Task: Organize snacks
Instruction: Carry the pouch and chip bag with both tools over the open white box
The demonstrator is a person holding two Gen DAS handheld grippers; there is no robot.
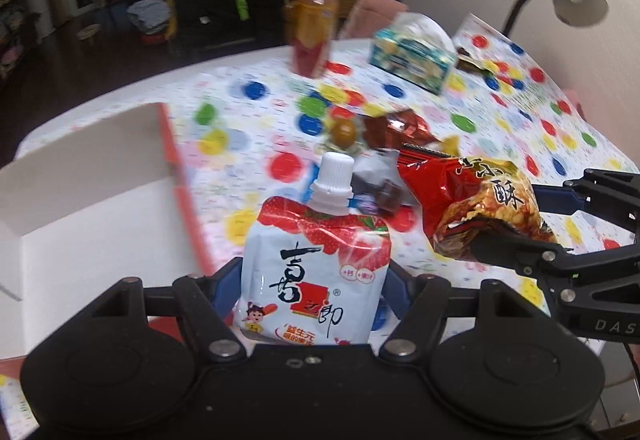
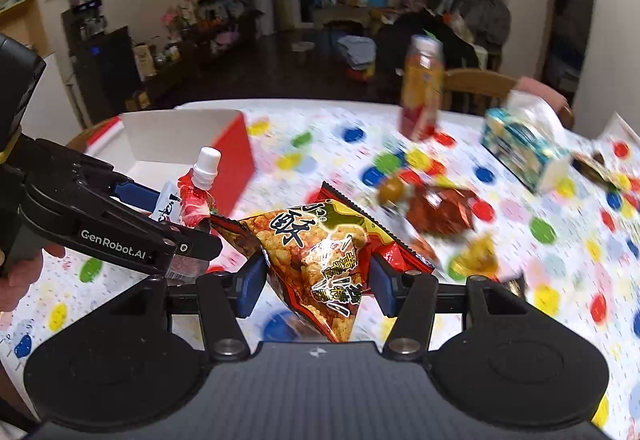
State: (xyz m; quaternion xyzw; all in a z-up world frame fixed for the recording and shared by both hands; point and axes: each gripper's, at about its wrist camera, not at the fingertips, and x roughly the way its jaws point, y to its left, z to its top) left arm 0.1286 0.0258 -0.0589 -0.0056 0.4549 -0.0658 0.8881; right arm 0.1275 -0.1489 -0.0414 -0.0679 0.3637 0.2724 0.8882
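Grippers both loaded; left gripper (image 1: 314, 292) was closed on the lower half of a strawberry jelly pouch (image 1: 316, 260), spout cap up, long axis vertical in the frame; right gripper (image 2: 316, 280) was closed on a red crisp packet (image 2: 320, 260), pinched near its lower corner, its long axis leaning toward the upper left of that view. Open white box (image 1: 80, 208) with red outer walls lay at left centre of the left wrist view, its red wall just beside the pouch; in the right wrist view the same box sat at upper left, beyond the left gripper. Judgement: box is the likely destination; pouch and left gripper were much the nearer to it, packet must cross leftward past the left gripper. Remaining sweets (image 1: 396, 128) lay loose mid-table on the spotted tablecloth (image 1: 500, 144); juice bottle (image 1: 312, 28) and tissue box (image 1: 412, 56) stood at the far edge, blurred. Task judged partly done at most; box interior looked bare where visible.
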